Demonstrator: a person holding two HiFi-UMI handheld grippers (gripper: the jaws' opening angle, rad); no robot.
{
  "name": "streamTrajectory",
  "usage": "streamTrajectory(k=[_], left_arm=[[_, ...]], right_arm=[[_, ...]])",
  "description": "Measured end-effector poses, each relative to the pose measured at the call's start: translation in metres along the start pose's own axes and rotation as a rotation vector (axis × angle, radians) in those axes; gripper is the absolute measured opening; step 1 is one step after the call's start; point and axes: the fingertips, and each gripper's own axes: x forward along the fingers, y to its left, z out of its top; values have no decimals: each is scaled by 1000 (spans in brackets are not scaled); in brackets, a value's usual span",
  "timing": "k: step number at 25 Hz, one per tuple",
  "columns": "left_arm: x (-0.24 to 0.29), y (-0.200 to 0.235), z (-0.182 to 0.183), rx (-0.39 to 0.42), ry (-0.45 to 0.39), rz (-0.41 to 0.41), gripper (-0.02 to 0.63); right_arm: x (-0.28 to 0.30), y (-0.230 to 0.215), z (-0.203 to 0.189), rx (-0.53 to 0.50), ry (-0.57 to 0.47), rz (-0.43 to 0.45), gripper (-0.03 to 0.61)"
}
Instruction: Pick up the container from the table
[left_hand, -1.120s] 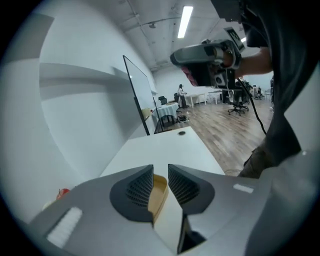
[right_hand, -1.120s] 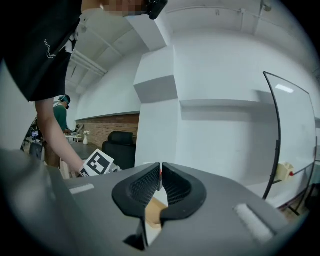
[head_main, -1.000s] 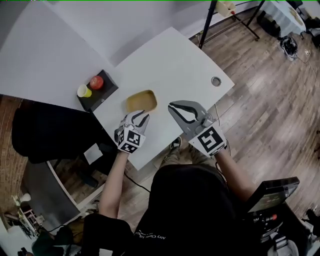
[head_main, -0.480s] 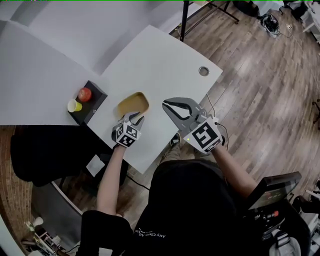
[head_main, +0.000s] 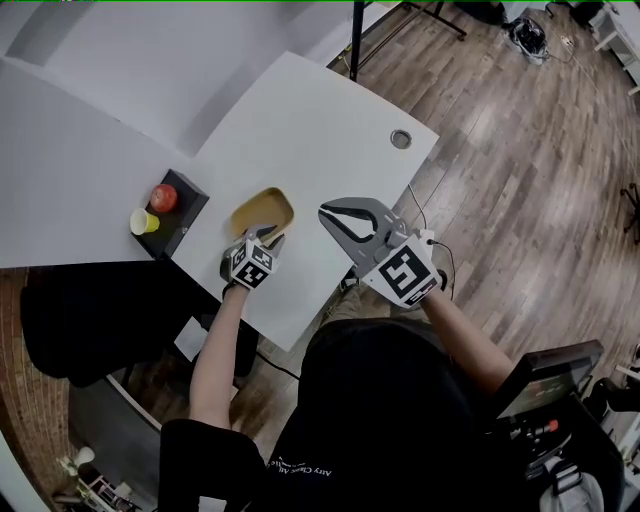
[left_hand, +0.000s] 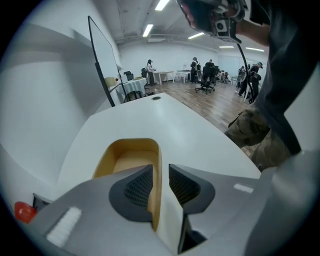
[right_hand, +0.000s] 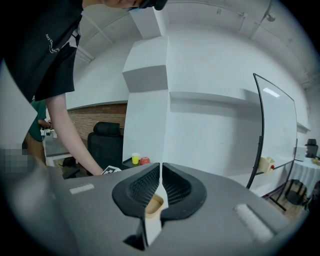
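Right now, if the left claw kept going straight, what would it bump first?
The container. One side wall sits between the left claw's open jaws, so going straight would probably push that wall deeper into the claw. Past it I see only table.

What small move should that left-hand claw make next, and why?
Probably close the left gripper. Its jaws stand apart astride one wall of the yellow container, which rests on the table, so nothing is gripped yet.

Container (head_main: 263, 210) on table (head_main: 330, 120); L gripper (head_main: 268, 237) jaws astride its near wall, R gripper (head_main: 326, 213) to right.
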Motion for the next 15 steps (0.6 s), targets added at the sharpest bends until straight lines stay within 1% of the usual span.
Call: streamTrajectory(k=[6, 7, 11, 15], left_arm=[[9, -3, -3, 27, 47, -24, 98], [9, -3, -4, 28, 57, -22, 84], [12, -3, -5, 43, 92, -20, 64], [21, -6, -6, 55, 110, -25, 45]], right_arm=[[1, -6, -2, -1, 7, -15, 31], [2, -5, -1, -3, 6, -11, 31], [6, -4, -1, -5, 5, -5, 31], [6, -6, 1, -10, -5, -16, 31]])
